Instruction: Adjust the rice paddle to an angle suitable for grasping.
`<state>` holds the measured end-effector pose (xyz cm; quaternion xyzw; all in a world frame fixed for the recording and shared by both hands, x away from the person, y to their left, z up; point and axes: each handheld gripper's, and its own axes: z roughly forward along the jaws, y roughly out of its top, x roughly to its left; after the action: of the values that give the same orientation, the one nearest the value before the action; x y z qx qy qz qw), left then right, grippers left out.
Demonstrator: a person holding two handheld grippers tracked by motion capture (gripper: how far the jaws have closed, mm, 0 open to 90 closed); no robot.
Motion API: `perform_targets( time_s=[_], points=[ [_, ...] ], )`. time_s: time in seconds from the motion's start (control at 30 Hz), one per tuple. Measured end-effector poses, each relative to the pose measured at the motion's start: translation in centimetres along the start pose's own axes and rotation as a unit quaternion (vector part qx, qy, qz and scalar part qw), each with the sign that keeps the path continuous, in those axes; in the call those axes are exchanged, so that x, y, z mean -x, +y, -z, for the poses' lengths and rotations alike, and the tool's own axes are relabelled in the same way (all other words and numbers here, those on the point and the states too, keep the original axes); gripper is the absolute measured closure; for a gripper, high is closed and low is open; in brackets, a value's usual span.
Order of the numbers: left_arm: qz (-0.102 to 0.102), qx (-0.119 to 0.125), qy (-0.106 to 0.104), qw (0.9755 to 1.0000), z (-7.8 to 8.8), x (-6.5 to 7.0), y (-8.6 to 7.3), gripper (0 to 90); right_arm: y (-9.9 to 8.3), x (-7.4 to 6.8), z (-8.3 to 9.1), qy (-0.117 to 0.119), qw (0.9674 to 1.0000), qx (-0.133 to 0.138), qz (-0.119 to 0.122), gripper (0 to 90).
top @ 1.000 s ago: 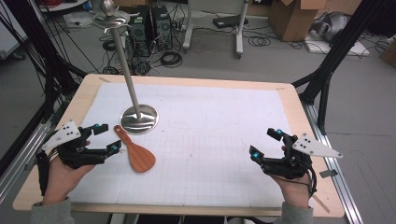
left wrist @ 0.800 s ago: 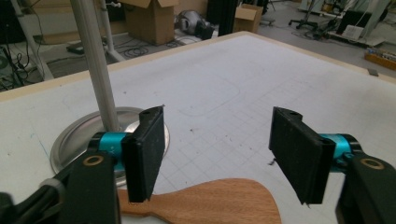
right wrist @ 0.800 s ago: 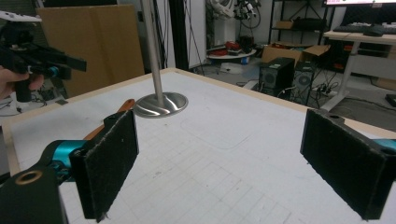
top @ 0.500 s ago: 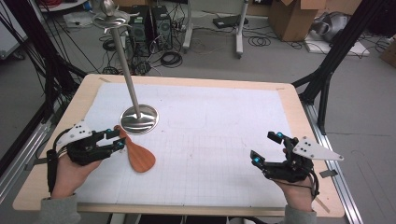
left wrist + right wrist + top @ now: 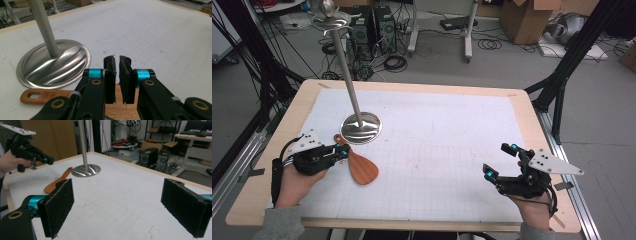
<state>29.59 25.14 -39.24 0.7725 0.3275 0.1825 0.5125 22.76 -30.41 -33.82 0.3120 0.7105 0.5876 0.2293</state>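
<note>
My left tongs (image 5: 346, 150) have just been closing and are almost shut, with nothing between them. The flat brown wooden spoon (image 5: 360, 169) lies just under them, near the table's (image 5: 422, 87) left edge. I should open up, go lower and pinch its thin handle. My right tongs (image 5: 500, 161) wait wide open and empty.

In the left gripper view, the left gripper (image 5: 117, 82) sits right over the wooden spatula (image 5: 47, 95), so its blade is mostly hidden behind the jaws and runs off the bottom edge. Can't tell if the pads actually touch the wood. The metal stand (image 5: 53, 62) pole gets cropped at the top.
</note>
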Motion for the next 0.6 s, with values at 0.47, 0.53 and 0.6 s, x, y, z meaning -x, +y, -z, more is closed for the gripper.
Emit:
perform_targets(
  time_s=[0.47,0.53,0.6],
  points=[
    [0.008,-0.037,-0.004,0.9993,-2.4,0.1,-0.9,88.7,0.0,-0.1,0.6,-0.005,1.0,-0.001,-0.002,10.1],
    [0.007,-0.043,-0.005,0.999,-2.7,0.2,-1.0,88.6,0.0,-0.1,0.6,-0.005,1.0,0.0,-0.001,10.1],
    [0.008,-0.045,-0.005,0.9989,-2.9,0.3,-1.0,88.6,0.0,-0.1,0.6,-0.005,1.0,0.0,-0.002,10.1]
  ],
)
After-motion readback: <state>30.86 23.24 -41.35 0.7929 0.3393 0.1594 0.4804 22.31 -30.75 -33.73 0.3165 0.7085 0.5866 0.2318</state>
